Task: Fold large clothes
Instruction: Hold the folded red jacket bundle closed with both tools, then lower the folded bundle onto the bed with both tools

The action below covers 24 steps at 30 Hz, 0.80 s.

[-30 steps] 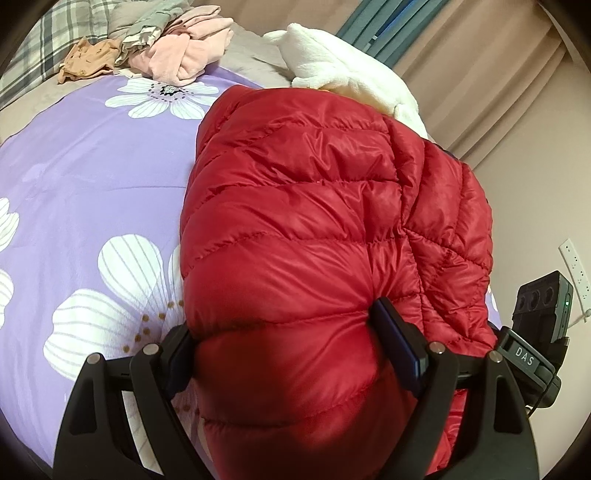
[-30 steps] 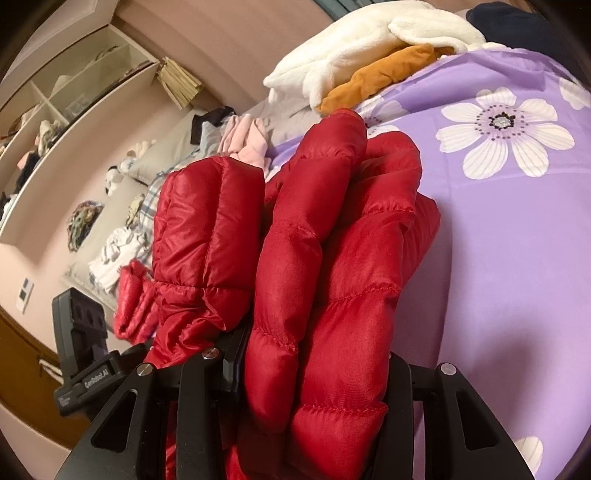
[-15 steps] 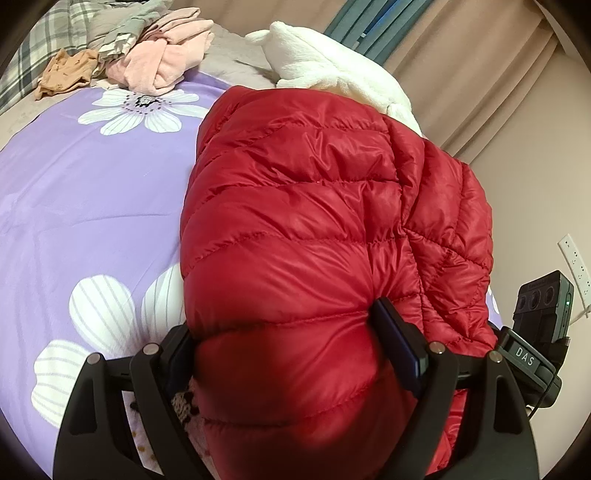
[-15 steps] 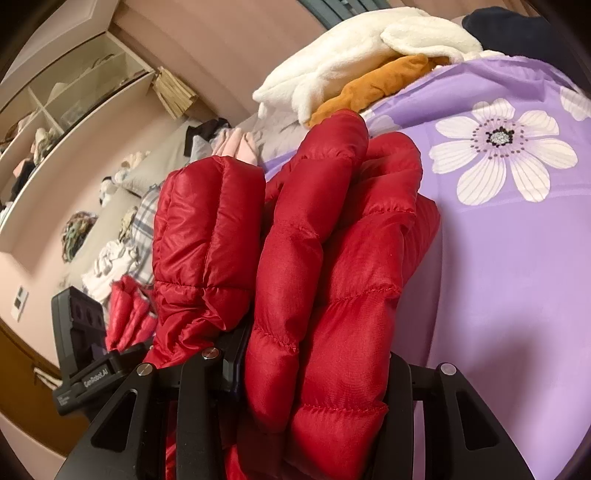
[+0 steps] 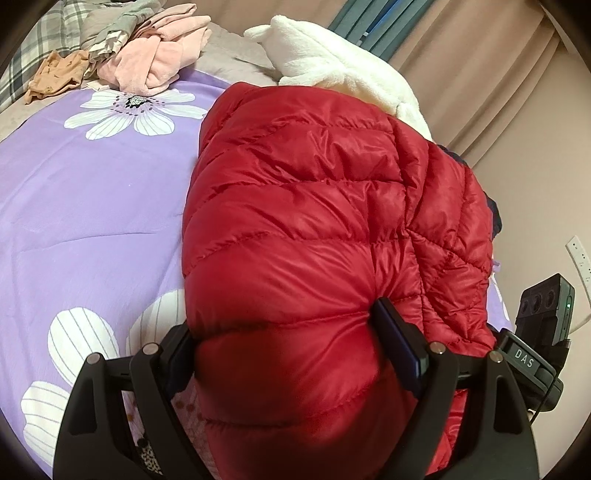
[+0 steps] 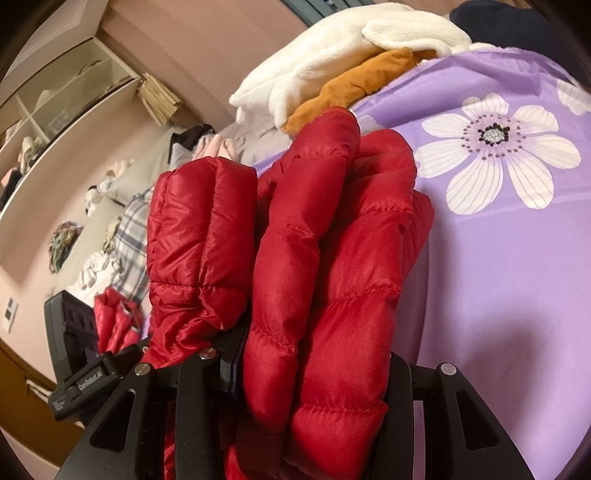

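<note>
Both grippers are clenched on the red puffer jacket (image 5: 314, 229): the left gripper (image 5: 291, 354) squeezes a wide, puffy fold, the right gripper (image 6: 314, 373) a bunched stack of layers. The jacket lies on the purple flowered bedspread (image 5: 92, 206), near its far edge beside a white fleece (image 5: 332, 70).

Jacket (image 5: 314, 229) on bed (image 5: 92, 206), fleece (image 5: 332, 70) behind it, clothes pile (image 5: 147, 62) far left w/ pillow.

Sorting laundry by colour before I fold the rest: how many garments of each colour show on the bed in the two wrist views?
Red: 1, puffer jacket
White: 1, fleece
Pink: 1, top
Mustard: 1, garment
Navy: 1, garment
Tan: 1, small piece
Total: 6
</note>
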Motion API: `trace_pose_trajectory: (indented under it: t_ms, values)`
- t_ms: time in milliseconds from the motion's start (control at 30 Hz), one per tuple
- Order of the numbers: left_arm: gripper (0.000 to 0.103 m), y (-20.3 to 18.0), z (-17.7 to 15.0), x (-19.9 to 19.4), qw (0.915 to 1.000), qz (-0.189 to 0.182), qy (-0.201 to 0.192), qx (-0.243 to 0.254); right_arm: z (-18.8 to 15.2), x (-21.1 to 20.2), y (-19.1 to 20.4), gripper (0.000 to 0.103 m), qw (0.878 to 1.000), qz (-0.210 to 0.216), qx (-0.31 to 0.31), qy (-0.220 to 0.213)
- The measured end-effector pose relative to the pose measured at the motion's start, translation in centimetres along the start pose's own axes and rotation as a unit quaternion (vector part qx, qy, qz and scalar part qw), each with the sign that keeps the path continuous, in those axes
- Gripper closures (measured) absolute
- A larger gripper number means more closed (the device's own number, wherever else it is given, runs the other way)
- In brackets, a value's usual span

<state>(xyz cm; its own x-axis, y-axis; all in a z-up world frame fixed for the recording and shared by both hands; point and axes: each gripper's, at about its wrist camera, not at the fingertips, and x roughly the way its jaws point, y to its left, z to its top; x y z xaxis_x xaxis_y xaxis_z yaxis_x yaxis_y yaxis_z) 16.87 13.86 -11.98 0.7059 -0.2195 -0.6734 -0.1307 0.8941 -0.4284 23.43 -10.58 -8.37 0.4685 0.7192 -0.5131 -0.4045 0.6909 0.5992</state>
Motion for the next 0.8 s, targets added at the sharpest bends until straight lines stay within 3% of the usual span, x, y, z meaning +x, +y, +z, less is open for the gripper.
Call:
trace_pose_trajectory:
  t_ms: [533,800]
  values:
    - [0.011,-0.3,0.0,-0.1,0.9992,0.041,0.005,0.004,-0.8,0.1,-1.6,0.046,0.999,-0.024,0.044,0.018]
    - [0.010,-0.3,-0.6,-2.9,0.9971,0.075,-0.006,0.011,-1.4,-1.7,-1.6,0.044,0.998,-0.035,0.049,0.014]
